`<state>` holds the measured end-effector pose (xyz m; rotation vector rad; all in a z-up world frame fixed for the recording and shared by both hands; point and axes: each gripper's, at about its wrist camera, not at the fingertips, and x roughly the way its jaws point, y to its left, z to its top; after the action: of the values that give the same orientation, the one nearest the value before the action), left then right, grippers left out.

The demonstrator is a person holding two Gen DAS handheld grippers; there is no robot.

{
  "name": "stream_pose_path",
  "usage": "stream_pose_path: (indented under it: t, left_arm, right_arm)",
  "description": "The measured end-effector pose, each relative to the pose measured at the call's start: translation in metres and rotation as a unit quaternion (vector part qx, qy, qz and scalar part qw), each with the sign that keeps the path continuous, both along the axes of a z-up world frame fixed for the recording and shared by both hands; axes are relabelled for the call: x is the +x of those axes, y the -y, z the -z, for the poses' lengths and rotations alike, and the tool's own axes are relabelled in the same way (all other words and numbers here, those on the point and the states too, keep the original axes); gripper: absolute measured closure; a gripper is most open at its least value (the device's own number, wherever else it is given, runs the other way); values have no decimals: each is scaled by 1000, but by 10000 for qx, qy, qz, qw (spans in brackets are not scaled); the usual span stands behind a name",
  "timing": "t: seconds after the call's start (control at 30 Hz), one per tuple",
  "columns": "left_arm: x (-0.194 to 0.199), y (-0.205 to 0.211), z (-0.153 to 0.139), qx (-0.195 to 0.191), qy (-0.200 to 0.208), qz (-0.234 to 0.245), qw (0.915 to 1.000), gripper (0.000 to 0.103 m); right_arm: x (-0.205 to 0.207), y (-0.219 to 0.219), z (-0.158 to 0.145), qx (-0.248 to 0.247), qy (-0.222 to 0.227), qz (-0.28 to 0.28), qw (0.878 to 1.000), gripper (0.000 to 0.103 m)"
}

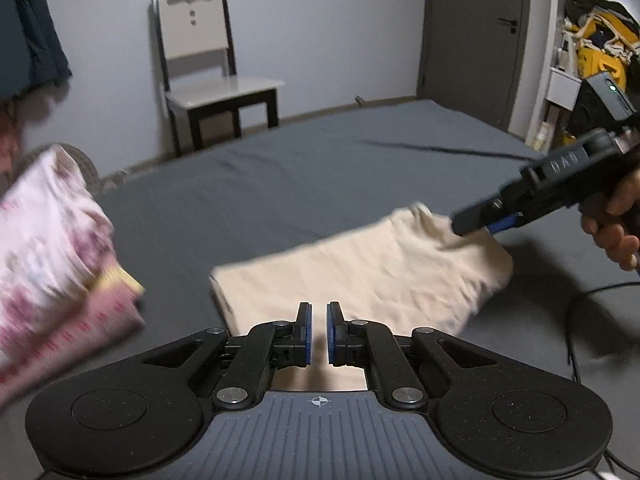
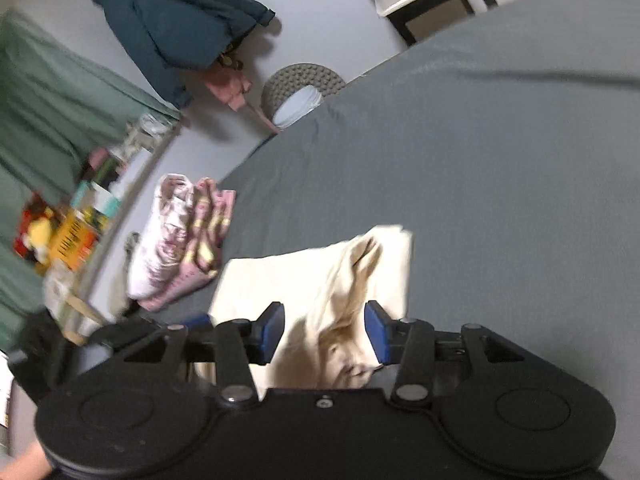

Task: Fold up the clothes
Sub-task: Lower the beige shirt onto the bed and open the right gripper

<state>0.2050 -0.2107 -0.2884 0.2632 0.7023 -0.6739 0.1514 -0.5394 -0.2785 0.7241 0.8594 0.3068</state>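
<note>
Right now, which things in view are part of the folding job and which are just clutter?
Job: cream garment on the grey bed; pink patterned clothes; left gripper, nearly closed on nothing; right gripper, open over the cream cloth.

Lying about: chair, dark jacket, door.

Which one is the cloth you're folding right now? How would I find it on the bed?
Look at the big grey bed. Near its front edge lies a flat cream garment, with the right gripper open over one end of it. The pink flowery clothes heaped to its left are patterned and bunched up; this one is plain, pale and spread out.
</note>
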Motion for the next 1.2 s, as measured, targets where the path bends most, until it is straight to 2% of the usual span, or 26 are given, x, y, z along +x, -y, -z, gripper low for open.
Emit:
stream_pose_path:
  t: [0.07, 0.1, 0.2, 0.3, 0.37, 0.4, 0.43, 0.47, 0.6, 0.63, 0.73, 0.97, 1.07, 1.2]
  left_arm:
    - [0, 4, 12, 92, -114, -29, 9999, 97]
    - [2, 4, 16, 92, -188, -80, 9997, 97]
    - [5, 1, 21, 6, -285, -198, 9994, 97]
    - [3, 4, 22, 142, -220, -156, 9995, 97]
    - [2, 6, 21, 236, -172, -137, 9995, 97]
    - [2, 7, 20, 243, -190, -150, 9994, 97]
    - [3, 7, 19, 240, -214, -159, 9994, 97]
    - [4, 7, 17, 237, -234, -164, 9993, 97]
    - [3, 6, 15, 200, -263, -211, 9992, 97]
    - [3, 6, 15, 190, -251, -230, 9992, 97]
    - [1, 6, 17, 147, -199, -284, 9993, 97]
    - [6, 1, 17, 43, -344, -246, 9991, 97]
    - [9, 0, 18, 27, -339, -177, 9993, 97]
    - [11, -3, 19, -64, -359, -171, 9992, 97]
  right_arm:
    - [2, -4, 7, 28, -51, 4, 10000, 93]
    - [2, -5, 9, 17, -68, 34, 10000, 99]
    - [-2, -2, 10, -223, -36, 294, 9993, 99]
    - [0, -5, 16, -460, -80, 233, 9986, 98]
    - [0, -4, 12, -435, -68, 195, 9988, 91]
    - [-2, -3, 6, -514, -13, 198, 9985, 81]
    - [-7, -3, -4, -716, 116, 248, 9971, 72]
    - [-12, -5, -15, -956, 266, 256, 9947, 71]
    - [-24, -28, -47, -1500, 853, -313, 9845, 72]
    - [-26, -40, -51, -1650, 1018, -579, 9793, 75]
    - [-28, -75, -48, -2287, 1333, -1175, 9571, 76]
    - [-28, -89, -10, -2682, 1050, -1242, 9495, 77]
    - [-34, -86, -7, -2862, 1067, -1336, 9428, 77]
    - [-40, -86, -13, -2930, 1061, -1303, 9412, 77]
